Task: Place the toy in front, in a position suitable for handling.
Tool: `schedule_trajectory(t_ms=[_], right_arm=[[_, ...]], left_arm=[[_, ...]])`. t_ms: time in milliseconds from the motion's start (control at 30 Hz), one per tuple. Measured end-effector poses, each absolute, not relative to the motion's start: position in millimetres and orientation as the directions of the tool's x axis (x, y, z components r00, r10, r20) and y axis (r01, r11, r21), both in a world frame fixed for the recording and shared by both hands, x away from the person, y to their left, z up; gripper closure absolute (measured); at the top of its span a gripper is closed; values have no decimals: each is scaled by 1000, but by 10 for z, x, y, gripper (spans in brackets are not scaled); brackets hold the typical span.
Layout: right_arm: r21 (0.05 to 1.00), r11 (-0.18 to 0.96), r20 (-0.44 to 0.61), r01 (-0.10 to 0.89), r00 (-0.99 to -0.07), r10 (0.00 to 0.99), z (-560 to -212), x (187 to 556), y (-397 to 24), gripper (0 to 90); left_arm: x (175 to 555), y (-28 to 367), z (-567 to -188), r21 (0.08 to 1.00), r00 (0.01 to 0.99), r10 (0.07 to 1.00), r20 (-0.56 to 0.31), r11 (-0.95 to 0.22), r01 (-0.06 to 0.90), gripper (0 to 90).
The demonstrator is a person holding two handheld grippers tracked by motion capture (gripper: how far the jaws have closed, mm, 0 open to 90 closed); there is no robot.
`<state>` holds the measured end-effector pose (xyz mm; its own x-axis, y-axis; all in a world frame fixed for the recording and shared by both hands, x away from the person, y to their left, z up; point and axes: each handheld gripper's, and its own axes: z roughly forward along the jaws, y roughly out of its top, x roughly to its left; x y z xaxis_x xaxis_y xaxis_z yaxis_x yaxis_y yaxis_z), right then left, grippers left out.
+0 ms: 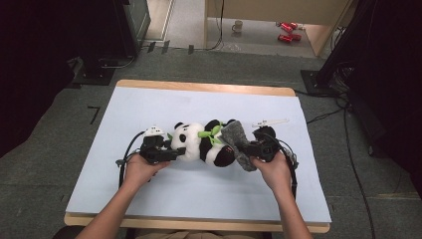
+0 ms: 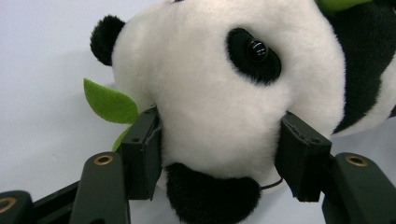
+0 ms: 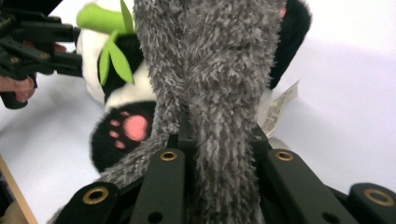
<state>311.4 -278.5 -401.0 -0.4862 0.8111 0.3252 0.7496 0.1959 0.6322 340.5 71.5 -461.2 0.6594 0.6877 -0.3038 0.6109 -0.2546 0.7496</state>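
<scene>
A black-and-white panda plush (image 1: 201, 142) with green felt leaves lies on its side in the middle of the pale table top (image 1: 199, 189). My left gripper (image 1: 177, 151) comes in from the left, and its two black pads (image 2: 148, 148) press into both sides of the panda's white head (image 2: 219, 93). A grey fuzzy cloth (image 1: 236, 142) drapes over the panda's feet end. My right gripper (image 1: 245, 148) is shut on that grey cloth (image 3: 219, 84), which rises between its jaws. A black paw with pink pads (image 3: 126, 128) sits just left of them.
A thin white strip (image 1: 270, 122) lies on the table beyond my right hand. A white label (image 3: 279, 108) hangs off the panda. The table's wooden front edge (image 1: 199, 224) is near the person. On the floor behind stand a mug (image 1: 237, 26) and red cans (image 1: 287, 31).
</scene>
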Motion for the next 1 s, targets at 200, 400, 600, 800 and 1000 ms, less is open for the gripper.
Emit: schedule_trajectory(t_ms=[200,400,600,800,1000], right_arm=[[619,212,318,756,-488,813,-4127,3111,-2740,765],[599,213,319,772,-474,821,-4206,3124,-2787,764],[594,188,291,782,-427,856,-4129,3139,-2950,763],[671,154,294,725,-452,842,-3797,3063,-2957,762],[731,185,279,656,-536,797,-3488,2961,-2705,761]], left_arm=[[3415,715,-4607,746,661,687,-303,-261,613,391],[3424,714,-4599,747,661,686,-305,-259,613,390],[3434,719,-4593,754,657,682,-321,-236,613,387],[3422,701,-4583,756,652,688,-317,-232,612,385],[3369,667,-4560,764,662,689,-295,-246,597,376]])
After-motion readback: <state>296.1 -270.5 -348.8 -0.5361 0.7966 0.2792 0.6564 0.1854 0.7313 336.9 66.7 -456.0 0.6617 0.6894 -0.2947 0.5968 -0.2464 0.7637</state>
